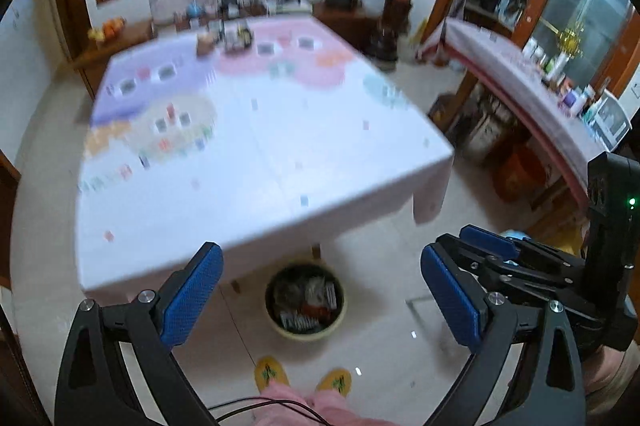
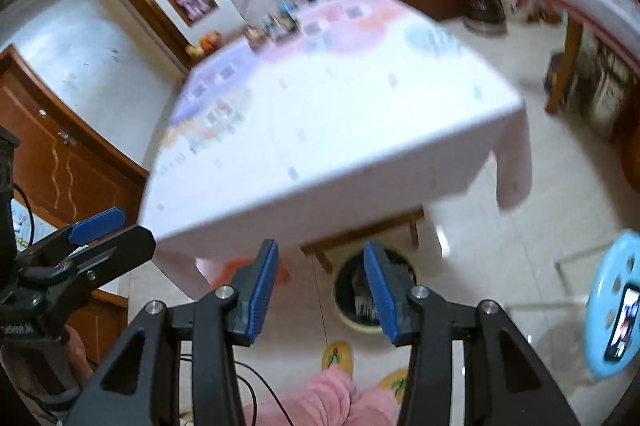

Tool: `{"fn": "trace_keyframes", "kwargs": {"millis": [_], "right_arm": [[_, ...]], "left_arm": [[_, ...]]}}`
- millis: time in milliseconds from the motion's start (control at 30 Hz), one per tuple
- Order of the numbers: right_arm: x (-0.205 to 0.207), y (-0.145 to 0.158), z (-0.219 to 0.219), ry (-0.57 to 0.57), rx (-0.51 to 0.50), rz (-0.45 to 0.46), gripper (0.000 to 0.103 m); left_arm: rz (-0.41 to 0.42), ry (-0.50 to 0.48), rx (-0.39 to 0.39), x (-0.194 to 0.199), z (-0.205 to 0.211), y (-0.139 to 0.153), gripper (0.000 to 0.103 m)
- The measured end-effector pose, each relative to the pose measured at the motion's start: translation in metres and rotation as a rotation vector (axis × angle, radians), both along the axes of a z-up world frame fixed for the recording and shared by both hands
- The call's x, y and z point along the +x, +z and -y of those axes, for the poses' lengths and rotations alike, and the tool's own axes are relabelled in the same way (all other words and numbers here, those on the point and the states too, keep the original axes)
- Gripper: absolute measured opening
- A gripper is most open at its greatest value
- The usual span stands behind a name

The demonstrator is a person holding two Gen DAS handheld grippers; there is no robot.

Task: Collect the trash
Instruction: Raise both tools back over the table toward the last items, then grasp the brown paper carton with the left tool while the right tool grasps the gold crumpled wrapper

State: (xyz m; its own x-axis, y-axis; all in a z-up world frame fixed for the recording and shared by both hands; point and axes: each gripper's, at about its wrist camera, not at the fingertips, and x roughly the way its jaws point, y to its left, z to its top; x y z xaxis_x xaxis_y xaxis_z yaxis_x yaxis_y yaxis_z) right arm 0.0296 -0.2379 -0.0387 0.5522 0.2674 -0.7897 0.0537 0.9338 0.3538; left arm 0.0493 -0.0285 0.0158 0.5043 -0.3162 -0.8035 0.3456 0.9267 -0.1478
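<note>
Left wrist view. The left gripper [image 1: 320,290] hangs above the floor with its blue-padded jaws wide apart and nothing between them. Directly below the gap stands a round trash bin [image 1: 306,302] with a pale yellowish rim, placed on the tiled floor just under the near edge of the table [image 1: 256,162]. Inside the bin lie several pieces of trash [image 1: 316,300]: printed wrappers or packets in white, red and dark tones (motion blur hides their exact kind). The table carries a white cloth with pastel patches, and small blurred items sit along its far edge. The right gripper [image 1: 472,250] enters from the right, level with the left one. Two yellow slippers [image 1: 272,374] and pink trouser legs [image 1: 304,406] appear at the bottom.

Right wrist view. The right gripper [image 2: 320,290] shows its jaws parted, with a clear gap and no object held. The bin [image 2: 360,296] is seen just behind the right-hand finger [image 2: 380,290], partly covered by it; its contents are too blurred to name. The left gripper [image 2: 96,226] lies at the left edge. A light blue disc-shaped stand holding a phone [image 2: 622,322] sits at the far right.
</note>
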Motion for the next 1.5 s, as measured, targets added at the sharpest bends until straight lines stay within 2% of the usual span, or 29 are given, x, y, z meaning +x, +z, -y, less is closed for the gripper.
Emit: {"fn": "trace_keyframes", "kwargs": {"millis": [67, 167, 333, 500, 700, 867, 1000, 1133, 1267, 1333, 1400, 1500], "right_arm": [[0.002, 0.022, 0.002, 0.015, -0.002, 0.049, 0.047], [0.009, 0.052, 0.002, 0.054, -0.012, 0.123, 0.055], [0.024, 0.093, -0.005, 0.117, -0.046, 0.219, 0.055], [0.051, 0.123, -0.009, 0.169, -0.041, 0.284, 0.056], [0.106, 0.148, -0.021, 0.174, -0.100, 0.299, 0.056], [0.166, 0.155, -0.035, 0.178, -0.144, 0.270, 0.055], [0.231, 0.146, -0.046, 0.158, -0.164, 0.184, 0.055], [0.294, 0.129, -0.054, 0.121, -0.157, 0.106, 0.055], [0.366, 0.099, -0.060, 0.065, -0.113, 0.002, 0.056], [0.397, 0.082, -0.063, 0.040, -0.097, -0.034, 0.056], [0.430, 0.062, -0.066, 0.009, -0.079, -0.065, 0.056], [0.473, 0.033, -0.068, -0.042, -0.016, -0.111, 0.056]], "left_arm": [[0.058, 0.018, 0.004, 0.001, -0.001, 0.026, 0.098], [0.103, 0.056, 0.008, 0.008, -0.003, 0.059, 0.098], [0.129, 0.099, -0.023, 0.026, -0.002, 0.095, 0.098], [0.164, 0.123, 0.012, 0.055, -0.002, 0.118, 0.098], [0.150, 0.162, 0.025, 0.119, -0.021, 0.135, 0.098], [0.174, 0.158, 0.080, 0.196, -0.042, 0.145, 0.098], [0.142, 0.080, 0.102, 0.267, -0.050, 0.136, 0.098], [0.105, 0.005, 0.157, 0.346, -0.051, 0.110, 0.098], [0.040, -0.047, 0.177, 0.425, -0.054, 0.070, 0.097], [-0.005, -0.063, 0.176, 0.460, -0.053, 0.045, 0.093], [-0.067, -0.075, 0.170, 0.497, -0.054, 0.017, 0.083], [-0.137, -0.081, 0.166, 0.536, -0.052, -0.022, 0.078]]}}
